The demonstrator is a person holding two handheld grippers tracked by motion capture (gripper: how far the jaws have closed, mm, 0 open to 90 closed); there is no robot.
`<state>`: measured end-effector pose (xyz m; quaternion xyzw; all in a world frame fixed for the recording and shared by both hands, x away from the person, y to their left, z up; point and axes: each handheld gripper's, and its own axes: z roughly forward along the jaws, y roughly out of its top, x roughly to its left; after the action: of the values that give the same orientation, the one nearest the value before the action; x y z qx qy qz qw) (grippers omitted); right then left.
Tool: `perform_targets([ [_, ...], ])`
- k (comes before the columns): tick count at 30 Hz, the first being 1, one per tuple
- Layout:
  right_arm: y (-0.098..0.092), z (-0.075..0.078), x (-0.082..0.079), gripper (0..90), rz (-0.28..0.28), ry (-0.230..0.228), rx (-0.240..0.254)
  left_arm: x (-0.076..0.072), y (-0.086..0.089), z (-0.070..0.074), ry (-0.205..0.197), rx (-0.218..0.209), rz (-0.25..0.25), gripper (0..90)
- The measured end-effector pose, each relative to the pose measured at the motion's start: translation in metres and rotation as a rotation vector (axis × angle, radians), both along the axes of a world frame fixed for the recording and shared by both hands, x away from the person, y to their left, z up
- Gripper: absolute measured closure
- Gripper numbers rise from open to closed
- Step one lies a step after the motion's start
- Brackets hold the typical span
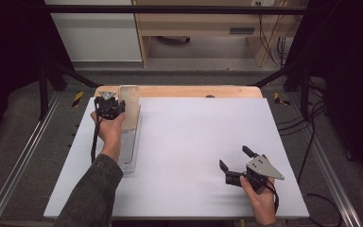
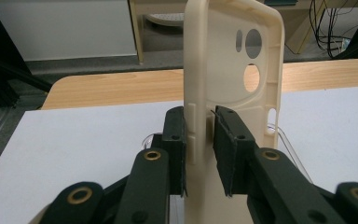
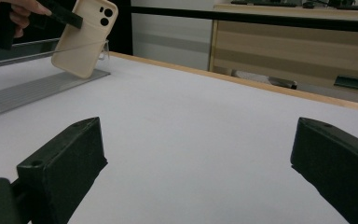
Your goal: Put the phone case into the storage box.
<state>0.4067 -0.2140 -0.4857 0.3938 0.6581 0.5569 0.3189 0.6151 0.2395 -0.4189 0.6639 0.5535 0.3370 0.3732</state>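
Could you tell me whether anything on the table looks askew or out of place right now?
Only the cream phone case: it is tilted, its lower end at the clear ribbed tray, because the left tongs grip its edge. No damage or spill shows.

Matt cream plastic phone case [image 2: 223, 70]

one cream phone case [image 2: 233, 70] — one clear ridged tray [image 1: 130, 146] — two grippers, one white table [image 1: 194, 142].
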Motion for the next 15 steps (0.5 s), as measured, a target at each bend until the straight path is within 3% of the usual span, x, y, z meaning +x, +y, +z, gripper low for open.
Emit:
perform_targets([
  [15, -0.0008, 0.0005, -0.0008, 2.8, -0.004, 0.006, 0.002, 0.0011, -0.0015, -0.0015, 0.001, 0.011, 0.012, 72.3],
])
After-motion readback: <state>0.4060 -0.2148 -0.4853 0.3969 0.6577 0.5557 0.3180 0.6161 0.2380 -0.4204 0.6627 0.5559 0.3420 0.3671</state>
